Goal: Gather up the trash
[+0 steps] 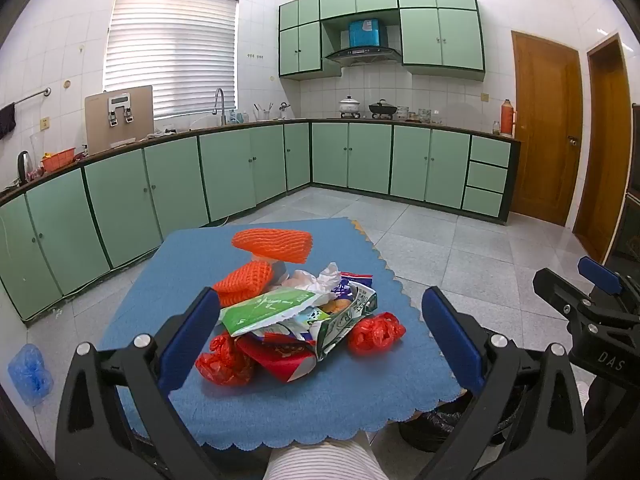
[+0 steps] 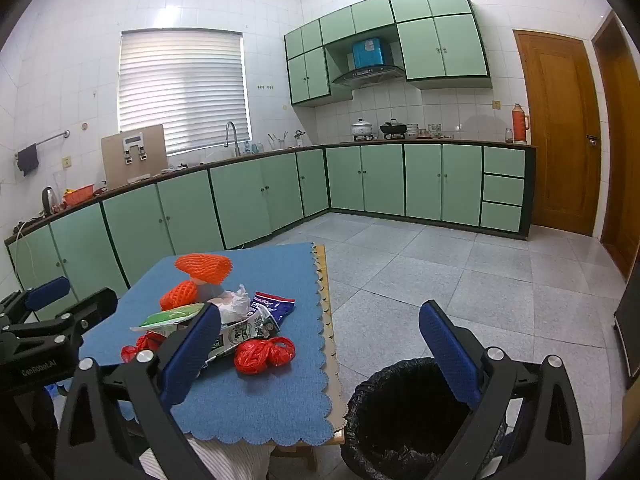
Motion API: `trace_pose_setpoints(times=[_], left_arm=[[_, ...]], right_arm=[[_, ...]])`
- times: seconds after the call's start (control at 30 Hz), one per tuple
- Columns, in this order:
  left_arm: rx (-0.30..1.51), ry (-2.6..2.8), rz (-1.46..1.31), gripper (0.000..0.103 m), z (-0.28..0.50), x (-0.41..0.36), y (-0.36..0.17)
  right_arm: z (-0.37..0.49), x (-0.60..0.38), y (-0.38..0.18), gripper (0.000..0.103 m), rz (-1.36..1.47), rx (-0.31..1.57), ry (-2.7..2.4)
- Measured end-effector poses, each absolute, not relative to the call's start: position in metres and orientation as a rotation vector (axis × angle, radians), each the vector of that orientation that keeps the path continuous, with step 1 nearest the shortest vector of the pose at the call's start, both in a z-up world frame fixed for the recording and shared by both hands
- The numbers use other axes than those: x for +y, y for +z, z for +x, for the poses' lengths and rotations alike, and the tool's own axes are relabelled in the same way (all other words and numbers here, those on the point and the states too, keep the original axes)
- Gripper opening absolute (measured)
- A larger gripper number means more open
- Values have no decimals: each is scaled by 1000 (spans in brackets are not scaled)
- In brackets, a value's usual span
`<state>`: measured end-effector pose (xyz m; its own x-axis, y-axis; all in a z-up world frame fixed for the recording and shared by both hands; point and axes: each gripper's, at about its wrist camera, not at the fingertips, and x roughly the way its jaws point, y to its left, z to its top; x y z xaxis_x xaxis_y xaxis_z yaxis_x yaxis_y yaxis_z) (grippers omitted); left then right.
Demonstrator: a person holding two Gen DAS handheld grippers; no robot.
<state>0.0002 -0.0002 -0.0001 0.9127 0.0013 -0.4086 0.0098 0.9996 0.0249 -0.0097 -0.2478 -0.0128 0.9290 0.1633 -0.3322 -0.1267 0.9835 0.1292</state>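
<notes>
A small table with a blue cloth (image 1: 168,276) stands on the kitchen floor. A heap of trash sits in the middle of the cloth, a bit nearer the right edge.

In the heap there are two orange foam nets. One foam net (image 1: 273,243) lies on top, toward the far edge. The other foam net (image 1: 244,282) sits lower, on the left side of the heap. There are two crumpled red plastic bags. One red bag (image 1: 376,332) lies near the right edge. The other red bag (image 1: 224,362) lies on the near left side of the heap. One green and white wrapper (image 1: 268,308) lies flat on top. One white crumpled tissue (image 1: 330,276) pokes up behind it. One blue snack packet (image 2: 272,306) lies at the back right. A few more wrappers are under these, too mixed up to count.

One bin with a black bag (image 2: 404,416) stands on the floor, just beside the near right corner of the table.

There are two tools. The left gripper (image 1: 320,332) hangs over the near edge, its two blue fingers wide apart with nothing in them. The right gripper (image 2: 320,344) is above the bin and the right edge, also wide apart and holding nothing.

A striped sleeve (image 1: 320,460) shows at the bottom.
</notes>
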Motion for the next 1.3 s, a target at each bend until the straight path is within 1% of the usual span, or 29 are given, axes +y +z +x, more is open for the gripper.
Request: trace_pose_setpoints(times=[1.0,1.07,1.13,1.3], left_arm=[[424,0,30,98,0,2,-5],[417,12,37,98,2,6,-9],[414,24,32,98,5,12,-11],[410,85,-5,98,22,44,-21]], right_arm=[[-10,-250,-11,97,110,349,150],[-7,-251,-11,97,107,349,153],[5,-246,-23,97,104,349,152],[14,-241,-30,97,122,359,168]])
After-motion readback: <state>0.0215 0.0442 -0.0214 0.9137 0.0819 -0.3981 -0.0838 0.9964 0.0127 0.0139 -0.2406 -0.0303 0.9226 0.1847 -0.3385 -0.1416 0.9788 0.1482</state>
